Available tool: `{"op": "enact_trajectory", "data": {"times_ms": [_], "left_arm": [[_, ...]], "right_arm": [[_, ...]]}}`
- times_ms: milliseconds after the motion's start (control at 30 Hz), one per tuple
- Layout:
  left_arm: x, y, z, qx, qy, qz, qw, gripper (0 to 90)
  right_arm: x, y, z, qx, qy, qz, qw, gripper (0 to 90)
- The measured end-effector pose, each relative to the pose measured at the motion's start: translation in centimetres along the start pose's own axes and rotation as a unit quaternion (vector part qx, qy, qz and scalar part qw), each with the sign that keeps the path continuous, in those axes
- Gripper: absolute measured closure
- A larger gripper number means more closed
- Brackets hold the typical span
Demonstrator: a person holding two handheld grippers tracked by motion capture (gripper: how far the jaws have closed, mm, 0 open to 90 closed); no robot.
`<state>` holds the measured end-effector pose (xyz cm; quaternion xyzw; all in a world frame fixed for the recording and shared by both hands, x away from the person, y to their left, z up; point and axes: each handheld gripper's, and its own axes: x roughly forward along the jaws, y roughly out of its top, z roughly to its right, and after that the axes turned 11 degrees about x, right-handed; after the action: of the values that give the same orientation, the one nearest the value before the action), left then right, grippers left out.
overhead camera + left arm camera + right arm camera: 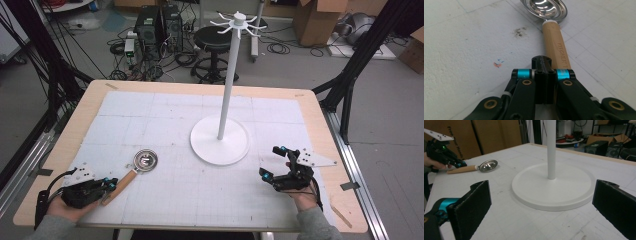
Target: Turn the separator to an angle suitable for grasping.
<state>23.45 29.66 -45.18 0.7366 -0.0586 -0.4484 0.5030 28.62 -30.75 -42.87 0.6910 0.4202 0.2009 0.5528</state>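
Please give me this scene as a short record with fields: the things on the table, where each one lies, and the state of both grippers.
surface: white mat on a wooden table
tool: strainer with wooden handle, lying flat, left of the stand
stand: white hanger stand, upright, round base at mid table
left gripper: jaws shut, tips at the handle's end; whether they touch it cannot be told
right gripper: jaws open, nothing between them, facing the stand

right gripper (541, 202): jaws stand wide apart, nothing between the pads | white stand (551, 185): round base flat on the white gridded table (506, 220), pole upright, just ahead between the jaws | strainer (477, 167): wooden handle, metal bowl, lying far left | left gripper (461, 164): tips at the handle's end | cardboard boxes (494, 135) behind
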Motion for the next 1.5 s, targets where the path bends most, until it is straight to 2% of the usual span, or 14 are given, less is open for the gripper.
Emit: {"op": "enact_trajectory", "data": {"times_ms": [300, 567, 833, 1000, 1133, 1300, 1500], "left_arm": [[0.2, 0.2, 0.6, -0.002, -0.011, 0.001, 0.9999, 89.9], [1.1, 1.2, 2.1, 0.022, -0.033, -0.001, 0.9992, 89.9], [1.6, 1.7, 2.6, 0.030, -0.045, -0.003, 0.9985, 89.9], [1.8, 1.9, 2.8, 0.034, -0.045, -0.003, 0.9984, 89.9], [1.8, 2.2, 2.6, 0.041, -0.035, -0.006, 0.9985, 89.9], [1.5, 2.9, 2.3, 0.036, -0.024, 0.010, 0.9990, 89.9], [2.1, 4.4, 2.5, 0.038, -0.030, 0.019, 0.9987, 89.9]], "right_arm": [[0.1, 0.0, 0.0, -0.002, 0.001, -0.003, 1.0000, 1.2], [0.1, 0.0, 0.0, -0.002, 0.002, -0.002, 1.0000, 1.2], [0.2, 0.0, -0.1, -0.002, 0.001, -0.007, 1.0000, 1.2], [0.2, -0.1, -0.1, -0.002, 0.001, -0.010, 0.9999, 1.2], [0.2, 0.0, -0.1, -0.001, 0.001, -0.006, 1.0000, 1.2], [0.2, 0.0, -0.1, -0.002, 0.000, -0.008, 1.0000, 1.1], [0.2, -0.1, -0.1, -0.004, 0.000, -0.010, 0.9999, 1.1]]}}
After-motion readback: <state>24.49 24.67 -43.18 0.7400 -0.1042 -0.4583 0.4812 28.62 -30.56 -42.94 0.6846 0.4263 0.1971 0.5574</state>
